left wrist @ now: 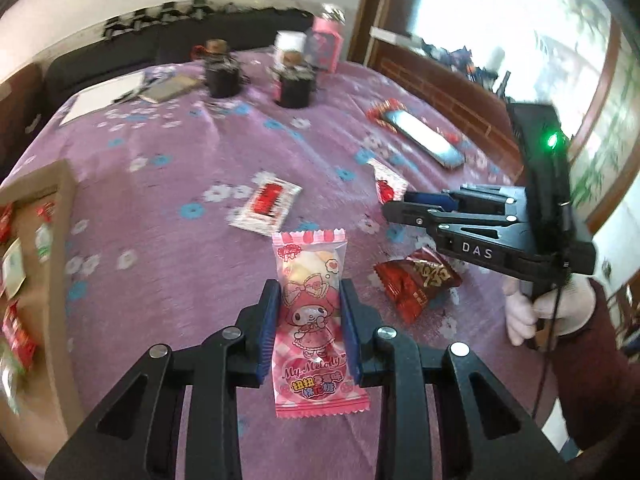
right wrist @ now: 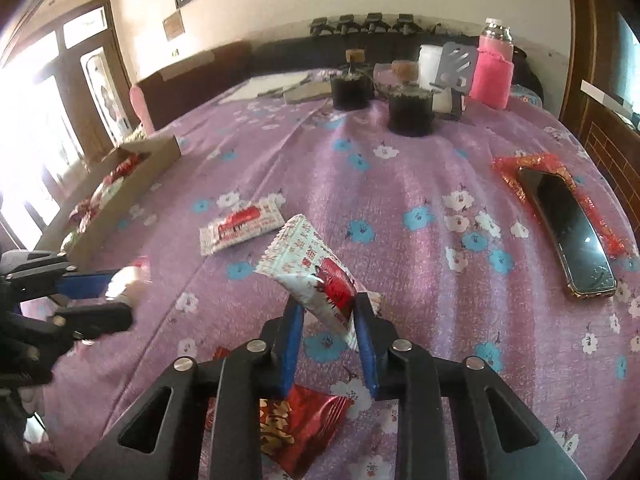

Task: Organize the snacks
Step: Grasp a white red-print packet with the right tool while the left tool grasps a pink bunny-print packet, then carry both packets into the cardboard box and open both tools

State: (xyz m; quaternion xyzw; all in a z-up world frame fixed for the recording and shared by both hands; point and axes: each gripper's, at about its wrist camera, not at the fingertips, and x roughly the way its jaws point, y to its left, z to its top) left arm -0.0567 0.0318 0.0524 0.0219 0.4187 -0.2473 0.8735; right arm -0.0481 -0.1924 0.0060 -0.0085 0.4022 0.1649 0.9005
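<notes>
The left hand-held gripper (left wrist: 310, 326) had its blue pads clamped on the sides of a pink My Melody sweet packet (left wrist: 314, 328), which stood lengthwise between them above the purple flowered cloth (left wrist: 168, 168) of the counter. The right hand-held gripper (right wrist: 328, 340) pinched a white packet with a red panel (right wrist: 312, 280) by its lower end, the packet tilting up and to the left, clear of the cloth.

A second white-and-red packet (right wrist: 240, 226) lay flat on the cloth beyond both grippers, apart from everything else. A dark red foil packet (right wrist: 296, 428) lay directly under the right gripper's fingers, partly hidden by them (in the left wrist view it sat just to the right of the pink packet and below the right gripper's body). Along the left edge of the counter stood an open cardboard box (right wrist: 148, 164) already holding several red and white wrapped snacks.

On the right side a phone (right wrist: 572, 240) rested face up on a red wrapper (right wrist: 512, 172), well apart from the packets. At the far end stood two dark round jars with cork tops (right wrist: 410, 114), a pink-sleeved bottle (right wrist: 492, 72), a white container and some papers, none of them near the grippers. A gloved hand (left wrist: 552, 312) with a dark red sleeve held the right gripper's handle in the left wrist view. Nothing stood between the held packets and the box except open cloth and the flat white-and-red packet.
</notes>
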